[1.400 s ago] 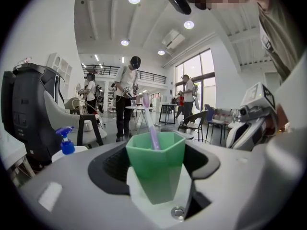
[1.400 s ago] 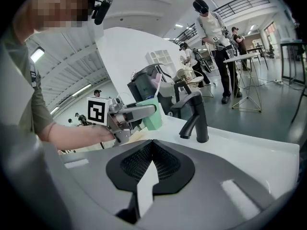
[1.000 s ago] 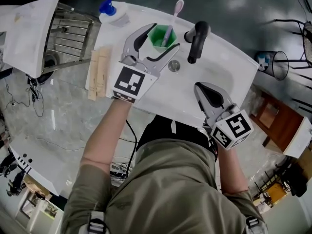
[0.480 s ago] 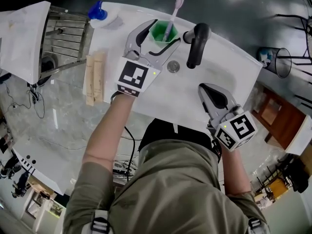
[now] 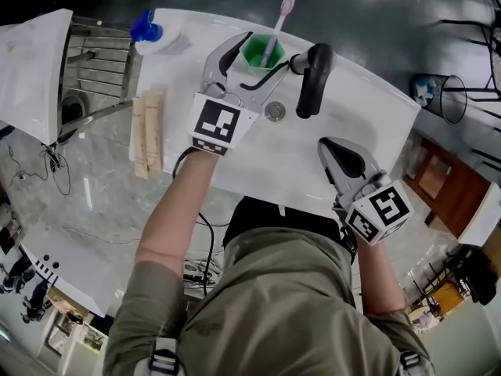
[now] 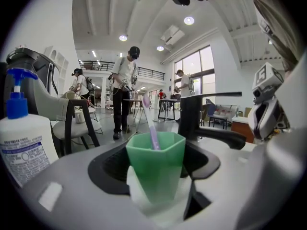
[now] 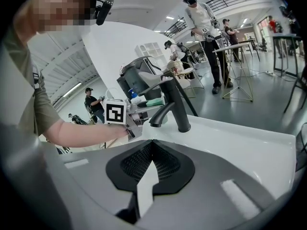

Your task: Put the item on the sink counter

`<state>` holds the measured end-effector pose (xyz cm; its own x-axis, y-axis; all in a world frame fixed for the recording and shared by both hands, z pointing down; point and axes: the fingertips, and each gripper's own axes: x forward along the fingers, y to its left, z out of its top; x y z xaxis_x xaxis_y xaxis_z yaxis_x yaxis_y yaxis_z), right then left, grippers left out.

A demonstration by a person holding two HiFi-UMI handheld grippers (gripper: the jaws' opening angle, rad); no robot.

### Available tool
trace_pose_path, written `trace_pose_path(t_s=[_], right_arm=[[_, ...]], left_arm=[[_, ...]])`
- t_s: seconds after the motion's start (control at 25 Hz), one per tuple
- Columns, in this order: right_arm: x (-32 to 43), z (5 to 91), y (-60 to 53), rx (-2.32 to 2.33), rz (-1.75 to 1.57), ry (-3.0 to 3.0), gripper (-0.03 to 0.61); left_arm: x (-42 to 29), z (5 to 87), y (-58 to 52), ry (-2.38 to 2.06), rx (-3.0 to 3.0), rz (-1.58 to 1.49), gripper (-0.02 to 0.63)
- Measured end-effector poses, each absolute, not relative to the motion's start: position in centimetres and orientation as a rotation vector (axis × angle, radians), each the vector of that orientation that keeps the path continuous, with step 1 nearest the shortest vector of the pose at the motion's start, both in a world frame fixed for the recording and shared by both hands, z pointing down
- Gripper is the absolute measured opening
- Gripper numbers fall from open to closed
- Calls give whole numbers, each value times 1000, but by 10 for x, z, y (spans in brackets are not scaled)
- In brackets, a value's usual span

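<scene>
A green cup [image 5: 257, 53] with a pink toothbrush [image 5: 278, 26] standing in it sits at the back of the white sink counter [image 5: 368, 100], just left of the black faucet [image 5: 307, 81]. My left gripper [image 5: 264, 56] is shut on the cup, one jaw on each side. In the left gripper view the cup [image 6: 156, 169] fills the gap between the pads of the left gripper [image 6: 156, 176], and the toothbrush [image 6: 152, 133] leans inside it. My right gripper [image 5: 325, 143] hovers over the counter's front right, shut with nothing in it; its jaws [image 7: 149, 145] meet at the tip.
A blue-pump soap bottle [image 5: 149, 34] stands at the counter's back left corner. Wooden pieces [image 5: 147, 131] lie along the left edge, beside a metal rack [image 5: 98, 61]. The drain [image 5: 275, 111] lies under the faucet spout. A wire bin [image 5: 446, 96] stands on the floor at the right.
My left gripper and the cup have shifted slightly toward the back rim and the faucet. The right gripper has hardly moved.
</scene>
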<state>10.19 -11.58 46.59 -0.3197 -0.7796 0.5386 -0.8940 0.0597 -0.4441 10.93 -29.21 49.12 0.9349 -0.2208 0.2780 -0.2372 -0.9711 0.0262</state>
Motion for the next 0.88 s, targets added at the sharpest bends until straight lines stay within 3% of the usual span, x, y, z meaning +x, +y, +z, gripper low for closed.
trace_pose_path(t_s=[0.88], right_arm=[[104,473,-124,1699,1121,-2160,12]], left_arm=[[111,511,-292,-348,3088,435,321]])
